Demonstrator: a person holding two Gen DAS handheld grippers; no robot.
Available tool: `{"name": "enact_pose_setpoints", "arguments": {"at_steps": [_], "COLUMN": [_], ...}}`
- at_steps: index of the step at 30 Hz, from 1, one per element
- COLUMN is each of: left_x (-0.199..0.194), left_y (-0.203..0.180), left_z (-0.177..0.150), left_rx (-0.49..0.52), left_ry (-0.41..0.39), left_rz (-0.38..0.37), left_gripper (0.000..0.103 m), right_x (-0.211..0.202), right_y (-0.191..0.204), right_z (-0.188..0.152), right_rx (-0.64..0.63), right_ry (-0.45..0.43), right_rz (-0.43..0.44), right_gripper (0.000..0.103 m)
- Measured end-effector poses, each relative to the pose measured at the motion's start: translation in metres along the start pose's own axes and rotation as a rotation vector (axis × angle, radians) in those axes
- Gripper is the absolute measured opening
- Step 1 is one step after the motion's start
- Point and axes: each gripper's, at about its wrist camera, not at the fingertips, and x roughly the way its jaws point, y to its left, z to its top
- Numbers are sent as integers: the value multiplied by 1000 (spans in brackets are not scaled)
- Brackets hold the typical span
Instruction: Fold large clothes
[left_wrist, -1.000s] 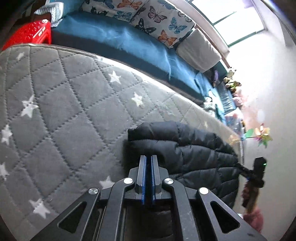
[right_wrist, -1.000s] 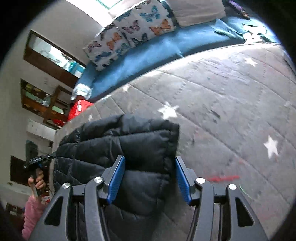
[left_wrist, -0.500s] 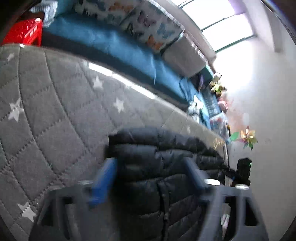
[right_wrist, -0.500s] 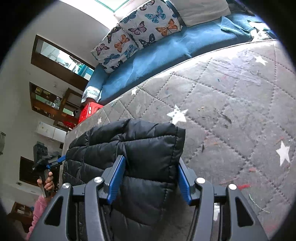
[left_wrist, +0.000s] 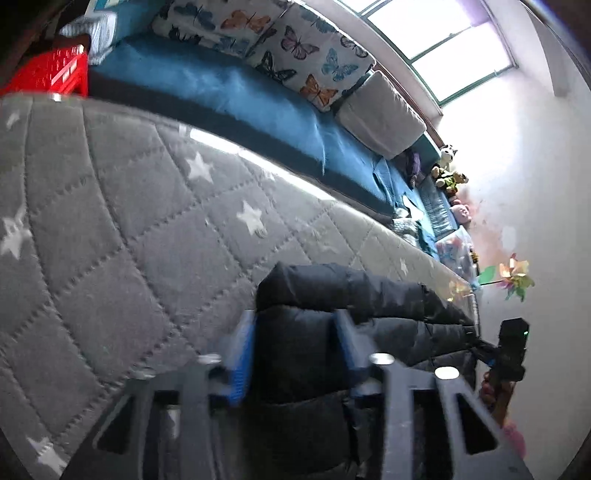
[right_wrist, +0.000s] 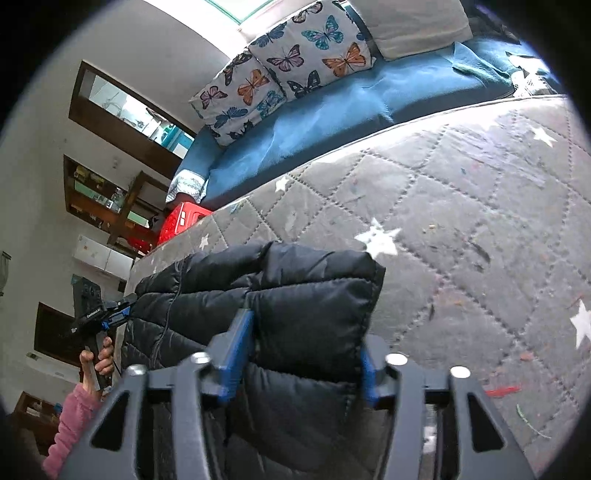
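Observation:
A black puffer jacket lies folded on a grey quilted mattress with white stars. My left gripper is open, its blue pads on either side of the jacket's left corner. In the right wrist view the same jacket lies at the near edge of the mattress. My right gripper is open and straddles the jacket's right corner. The other gripper and the hand that holds it show at far left.
A blue sofa with butterfly cushions and a grey pillow runs behind the mattress. A red crate stands at the far left. Soft toys and a pinwheel are by the wall.
My left gripper was shut a second ago; it has opened and now straddles the jacket's corner. The right gripper stays open and has shifted slightly over the jacket.

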Motion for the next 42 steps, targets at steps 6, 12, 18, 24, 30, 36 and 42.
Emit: {"name": "enact_pose_setpoints", "arguments": {"at_steps": [6, 12, 18, 24, 30, 36, 42], "left_x": [-18, -83, -165, -261, -341, -389, -406], "left_y": [-20, -66, -109, -131, -147, -136, -103], "left_z": [-7, -17, -52, -118, -204, -302, -393], "left_rx": [3, 57, 116, 168, 212, 230, 222], "left_ry": [-47, -103, -169, -242, -320, -359, -374], "left_rz": [-20, -53, -79, -115, -134, -148, -149], "left_gripper": [14, 13, 12, 12, 12, 12, 12], "right_x": [-26, -73, -131, -176, -219, -241, -242], "right_y": [27, 76, 127, 167, 200, 207, 199], "right_z": [-2, -12, -43, -83, -141, -200, -258], "right_rx": [-53, -149, -243, -321, -415, -487, -526], "right_ry": [-38, -71, -133, -188, -236, -248, -244], "right_rz": [21, 12, 14, 19, 33, 34, 56], "right_gripper": [23, 20, 18, 18, 18, 18, 18]}}
